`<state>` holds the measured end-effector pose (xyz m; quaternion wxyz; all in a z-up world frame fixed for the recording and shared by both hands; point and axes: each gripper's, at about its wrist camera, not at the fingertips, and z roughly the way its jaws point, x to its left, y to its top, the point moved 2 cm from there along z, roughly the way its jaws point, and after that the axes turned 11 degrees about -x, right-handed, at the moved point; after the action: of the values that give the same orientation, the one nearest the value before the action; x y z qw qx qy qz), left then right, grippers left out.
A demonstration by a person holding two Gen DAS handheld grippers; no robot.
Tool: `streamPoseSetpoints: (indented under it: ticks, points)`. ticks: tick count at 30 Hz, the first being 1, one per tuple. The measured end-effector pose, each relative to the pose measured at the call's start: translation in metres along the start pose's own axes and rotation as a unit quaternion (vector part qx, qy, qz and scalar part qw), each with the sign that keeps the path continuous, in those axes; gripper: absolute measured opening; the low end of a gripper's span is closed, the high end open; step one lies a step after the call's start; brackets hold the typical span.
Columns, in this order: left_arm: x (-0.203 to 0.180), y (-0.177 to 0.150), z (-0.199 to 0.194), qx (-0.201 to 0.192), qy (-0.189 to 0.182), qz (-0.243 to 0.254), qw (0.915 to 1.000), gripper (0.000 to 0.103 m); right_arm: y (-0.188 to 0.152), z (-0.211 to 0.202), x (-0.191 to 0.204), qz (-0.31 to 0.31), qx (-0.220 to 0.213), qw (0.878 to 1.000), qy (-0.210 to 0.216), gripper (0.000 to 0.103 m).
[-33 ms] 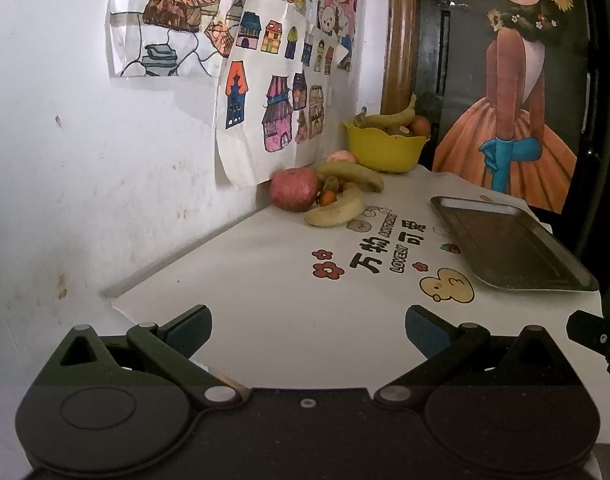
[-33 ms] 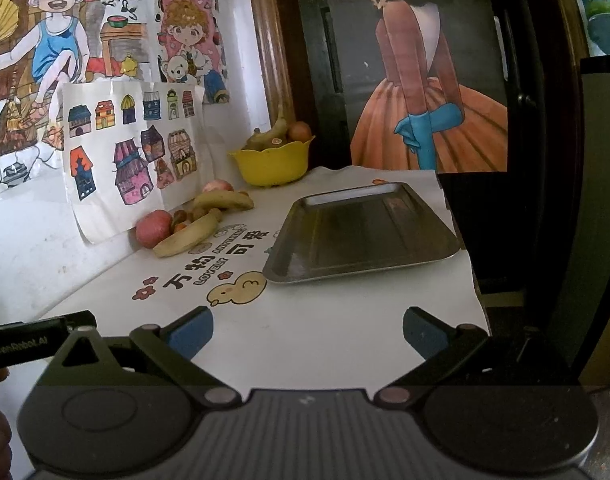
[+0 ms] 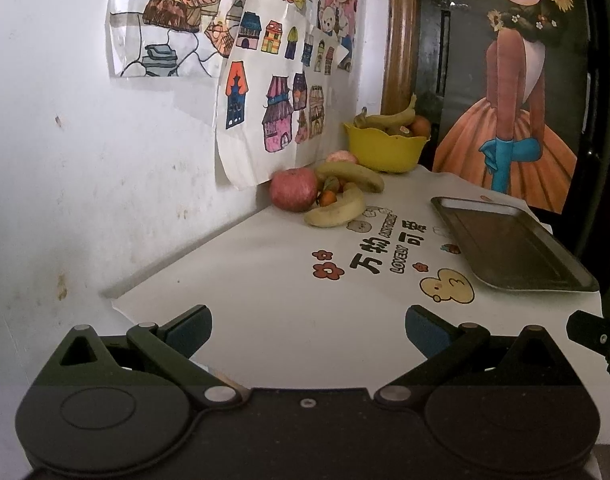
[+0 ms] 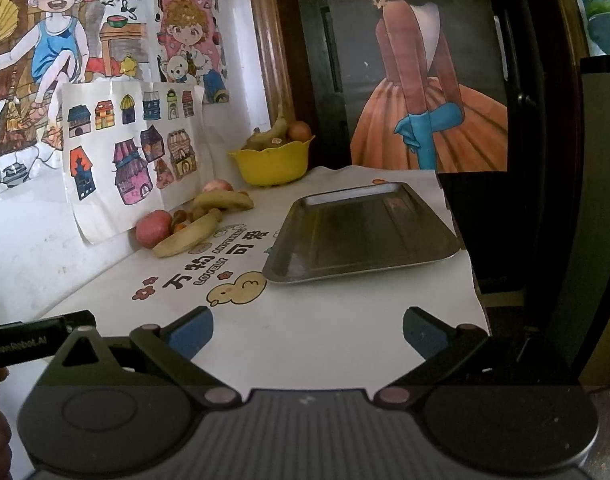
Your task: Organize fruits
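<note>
Loose fruit lies against the wall at the far left of the table: a red apple [image 3: 293,194] [image 4: 153,228], two bananas [image 3: 337,208] [image 3: 351,174], a small orange fruit [image 3: 328,198] and a pinkish fruit [image 3: 341,157] behind them. A yellow bowl [image 3: 385,150] [image 4: 271,162] in the far corner holds a banana and an orange. To the right lies a bare metal tray [image 3: 505,252] [image 4: 361,232]. My left gripper [image 3: 307,326] is open over the near table, far from the fruit. My right gripper [image 4: 307,326] is open in front of the tray, holding nothing.
A white printed cloth [image 3: 289,304] covers the table. The wall with paper drawings [image 3: 273,120] bounds its left side. A dark door with a poster [image 4: 417,100] stands behind. The table's right edge [image 4: 471,264] drops off beside the tray.
</note>
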<state>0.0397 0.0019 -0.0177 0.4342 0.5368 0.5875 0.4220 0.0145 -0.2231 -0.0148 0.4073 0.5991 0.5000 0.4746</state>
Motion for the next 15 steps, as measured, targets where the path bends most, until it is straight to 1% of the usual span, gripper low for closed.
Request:
streamPoseSetpoints:
  ticks: [15]
  points:
    - [-0.0017, 0.0052, 0.0013, 0.003, 0.007, 0.004, 1.0, 0.102, 0.0031, 0.0064, -0.0028, 0.01, 0.004, 1.0, 0.004, 0.103]
